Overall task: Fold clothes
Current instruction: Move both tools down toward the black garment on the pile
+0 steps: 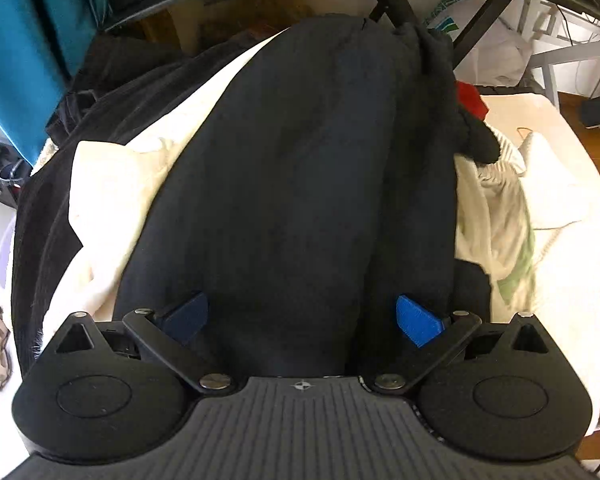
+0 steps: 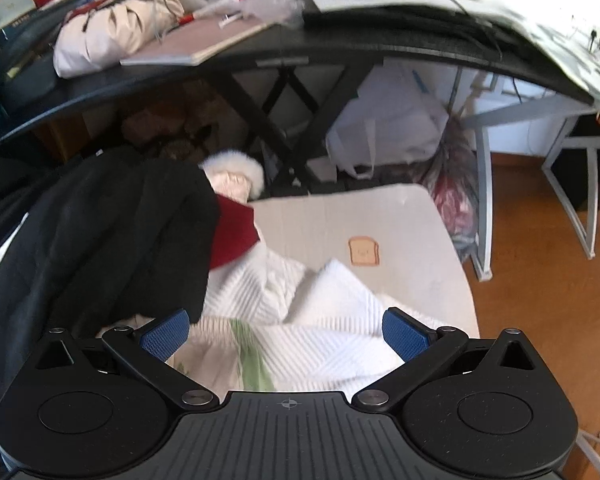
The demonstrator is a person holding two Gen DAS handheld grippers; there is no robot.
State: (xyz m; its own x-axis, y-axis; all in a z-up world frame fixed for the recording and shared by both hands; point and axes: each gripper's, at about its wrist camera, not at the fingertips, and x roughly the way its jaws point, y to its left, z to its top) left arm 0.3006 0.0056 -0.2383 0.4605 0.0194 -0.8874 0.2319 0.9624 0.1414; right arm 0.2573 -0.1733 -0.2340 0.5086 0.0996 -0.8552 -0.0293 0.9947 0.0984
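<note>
On the bed [image 2: 400, 232] lie one dark garment [image 1: 291, 184] and one red [image 2: 233, 232]; both hand-held grippers [image 1: 302, 320] [image 2: 285, 334] spread, empty.

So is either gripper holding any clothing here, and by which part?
Nothing is held. The left gripper is open over the dark garment; the right gripper is open above the white blanket.

The left gripper [image 1: 302, 318] is held with its jaws spread wide, nothing pinched between the blue pads. The right gripper [image 2: 285, 334] is likewise held wide apart and empty.
</note>
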